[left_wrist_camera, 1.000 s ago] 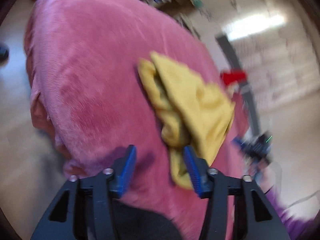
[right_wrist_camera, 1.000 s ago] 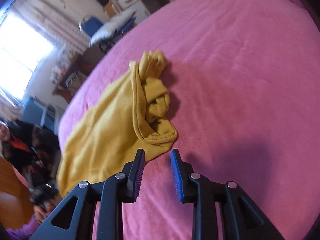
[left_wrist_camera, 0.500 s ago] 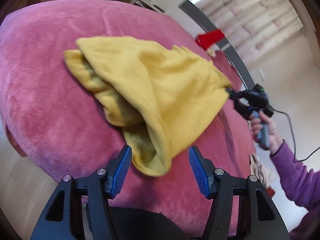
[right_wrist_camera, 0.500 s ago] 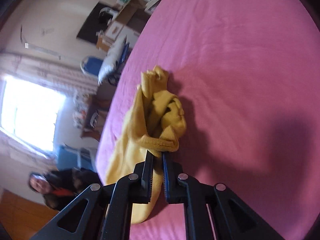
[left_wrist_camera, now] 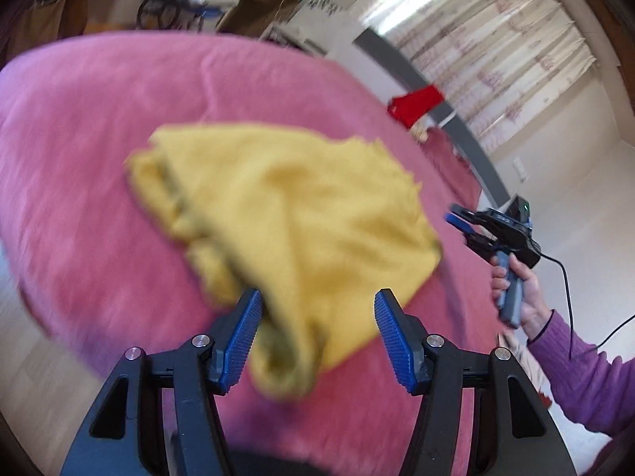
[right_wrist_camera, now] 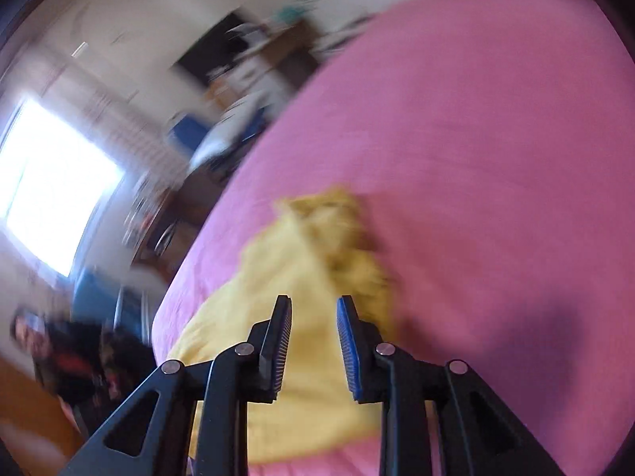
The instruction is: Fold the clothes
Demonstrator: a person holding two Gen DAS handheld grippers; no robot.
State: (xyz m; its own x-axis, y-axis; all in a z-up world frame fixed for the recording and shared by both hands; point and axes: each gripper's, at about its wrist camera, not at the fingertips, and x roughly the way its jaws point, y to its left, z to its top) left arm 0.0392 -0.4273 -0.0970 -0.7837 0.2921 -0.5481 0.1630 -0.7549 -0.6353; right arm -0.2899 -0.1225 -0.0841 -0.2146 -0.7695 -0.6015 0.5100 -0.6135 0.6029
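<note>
Yellow top (left_wrist_camera: 285, 214) still bunched up on the pink bed (left_wrist_camera: 79, 150), not folded yet. Left gripper (left_wrist_camera: 317, 337) wide open around its near edge, not pinching. Right gripper (right_wrist_camera: 313, 341) opening, holding nothing.

Left gripper (left_wrist_camera: 317, 329) sits low over the near edge of the yellow garment (left_wrist_camera: 285, 214), blue pads wide apart, nothing pinched. Right gripper (right_wrist_camera: 313, 329) is off the garment's far right corner, jaws opening, no cloth caught between them. It's held by a hand (left_wrist_camera: 516, 293) in a purple sleeve (left_wrist_camera: 583, 380).
</note>
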